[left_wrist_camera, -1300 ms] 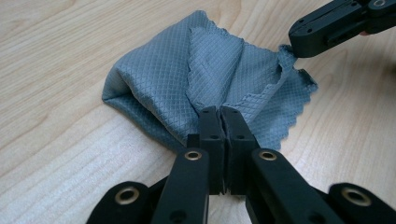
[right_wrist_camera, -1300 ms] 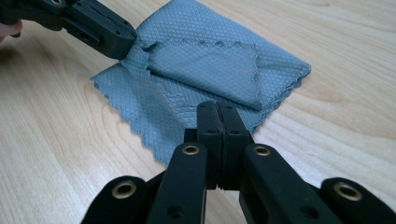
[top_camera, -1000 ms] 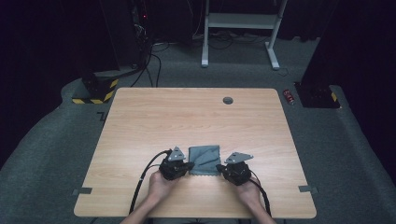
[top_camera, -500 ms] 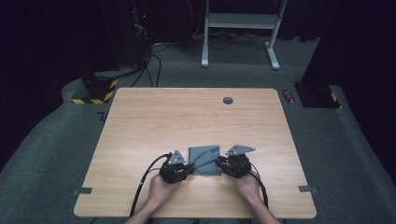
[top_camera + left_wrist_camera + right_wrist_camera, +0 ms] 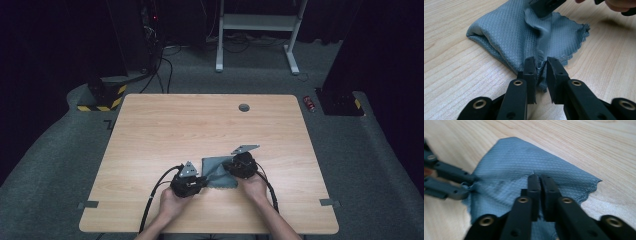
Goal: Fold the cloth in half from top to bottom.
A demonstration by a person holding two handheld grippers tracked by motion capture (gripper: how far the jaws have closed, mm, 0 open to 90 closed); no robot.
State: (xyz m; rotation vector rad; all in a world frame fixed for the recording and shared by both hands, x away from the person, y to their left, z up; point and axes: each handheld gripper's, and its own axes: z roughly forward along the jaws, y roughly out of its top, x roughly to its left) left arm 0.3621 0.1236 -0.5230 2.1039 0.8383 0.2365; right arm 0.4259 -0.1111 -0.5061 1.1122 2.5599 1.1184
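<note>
A grey-blue quilted cloth (image 5: 214,166) lies crumpled on the wooden table (image 5: 200,125) near its front edge. My left gripper (image 5: 203,181) is at the cloth's near left corner. In the left gripper view its jaws (image 5: 540,62) have just been opening a little, but still pinch the scalloped edge of the cloth (image 5: 506,32). My right gripper (image 5: 227,169) sits over the cloth's right side. Its jaws (image 5: 539,178) have just been closing and are shut on a raised fold of the cloth (image 5: 516,160). A taut ridge of fabric runs between the two grippers.
A round cable hole (image 5: 244,107) sits at the table's far edge. On the floor beyond are a red can (image 5: 310,104), a white desk frame (image 5: 255,22) and a yellow-black striped base (image 5: 102,100). Bare wood stretches behind the cloth.
The right gripper has slid left and away from the person onto the cloth and lifted a fold. The cloth went from a flat rectangle to a bunched shape. The left hand stayed put.
</note>
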